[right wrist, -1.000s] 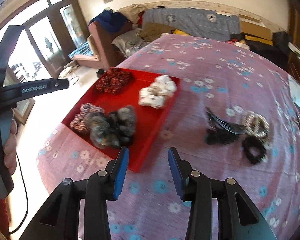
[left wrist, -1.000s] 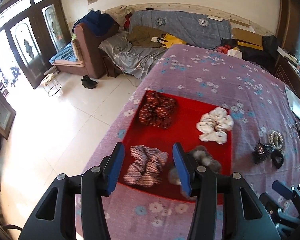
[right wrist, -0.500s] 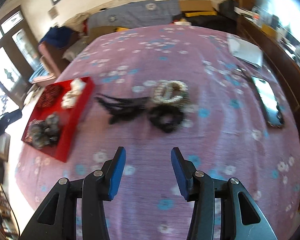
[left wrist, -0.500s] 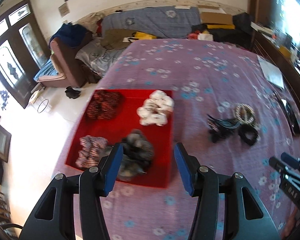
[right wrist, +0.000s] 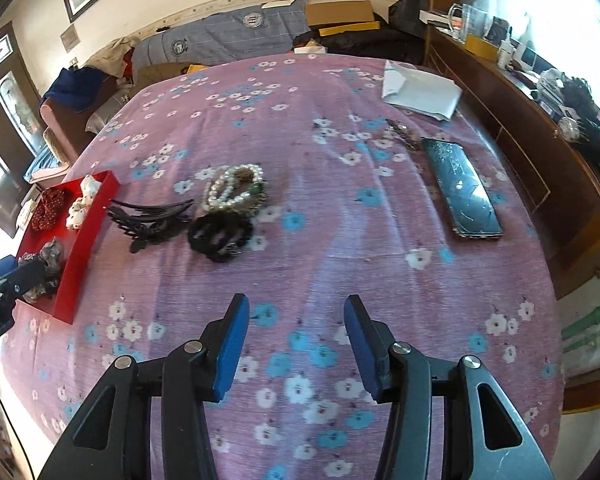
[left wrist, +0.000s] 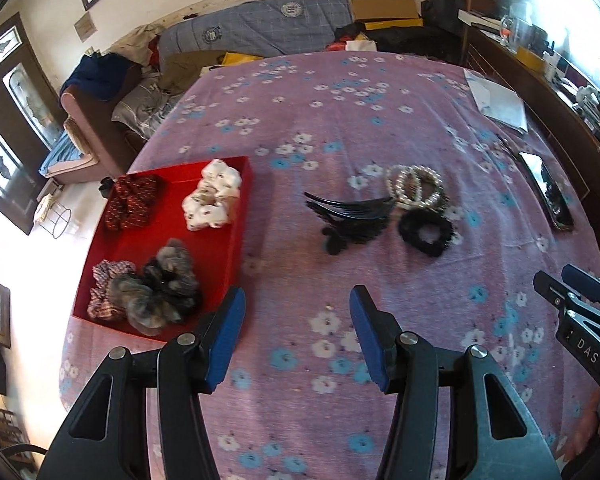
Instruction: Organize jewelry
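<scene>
From the left wrist view, the left gripper (left wrist: 297,336) hangs above the purple flowered bedspread (left wrist: 340,112) with its blue-padded fingers (left wrist: 228,336) spread wide and nothing between them. To its left a red tray (left wrist: 242,216) holds four scrunchies: a dark red one (left wrist: 134,200) and a white one (left wrist: 212,196) at the far end, a pink checked one (left wrist: 108,292) and a grey-black furry one (left wrist: 160,288) at the near end, these two touching. Out on the cloth, well apart from the tray, lie a black hair claw (left wrist: 348,220), a pile of pearl bracelets (left wrist: 414,186) just beyond it, and a black scrunchie (left wrist: 426,232) touching the bracelets' near side. A phone (left wrist: 546,188) lies near the right edge, a white paper (left wrist: 496,102) farther back, and part of the right gripper (left wrist: 572,304) shows at the lower right. From the right wrist view, the right gripper (right wrist: 294,340) likewise has its fingers (right wrist: 230,344) wide apart and empty above the bedspread (right wrist: 340,240). Ahead and to the left are the bracelets (right wrist: 234,190), the black scrunchie (right wrist: 220,236) just before them, and the hair claw (right wrist: 148,220) beside both, close to the tray (right wrist: 82,248). The phone (right wrist: 462,188) lies to the right, the paper (right wrist: 420,92) beyond it.
</scene>
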The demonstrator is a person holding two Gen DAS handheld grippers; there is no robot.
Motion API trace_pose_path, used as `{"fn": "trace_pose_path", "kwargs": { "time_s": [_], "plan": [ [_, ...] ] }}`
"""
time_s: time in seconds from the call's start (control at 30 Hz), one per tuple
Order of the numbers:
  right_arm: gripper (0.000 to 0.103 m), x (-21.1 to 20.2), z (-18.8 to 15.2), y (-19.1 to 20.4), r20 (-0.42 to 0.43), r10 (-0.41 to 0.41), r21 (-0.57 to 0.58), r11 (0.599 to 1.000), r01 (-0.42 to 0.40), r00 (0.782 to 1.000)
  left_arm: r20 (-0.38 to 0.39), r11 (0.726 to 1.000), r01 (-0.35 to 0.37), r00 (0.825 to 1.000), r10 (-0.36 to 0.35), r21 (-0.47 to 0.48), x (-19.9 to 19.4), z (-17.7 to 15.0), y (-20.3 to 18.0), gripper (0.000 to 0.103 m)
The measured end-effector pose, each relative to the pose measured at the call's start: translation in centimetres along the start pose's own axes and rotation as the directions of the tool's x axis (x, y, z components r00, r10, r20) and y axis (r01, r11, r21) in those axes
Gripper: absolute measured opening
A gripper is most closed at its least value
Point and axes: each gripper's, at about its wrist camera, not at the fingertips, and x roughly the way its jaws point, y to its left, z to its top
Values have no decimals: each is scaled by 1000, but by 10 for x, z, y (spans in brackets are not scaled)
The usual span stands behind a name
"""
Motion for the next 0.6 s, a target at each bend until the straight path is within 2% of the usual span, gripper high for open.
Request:
{"fn": "trace_pose_path", "kwargs": {
  "time_s": [0.43, 0.6],
  "plan": [
    [56, -7, 1, -39, 17, -38, 50, 998, 37, 999, -36, 997, 71, 997, -70, 35, 8, 3, -41, 53],
    [56, -23, 12, -61, 52, -97, 72, 993, 93, 994, 9, 990, 132, 991, -132, 54, -5, 9, -62, 53]
  ]
}}
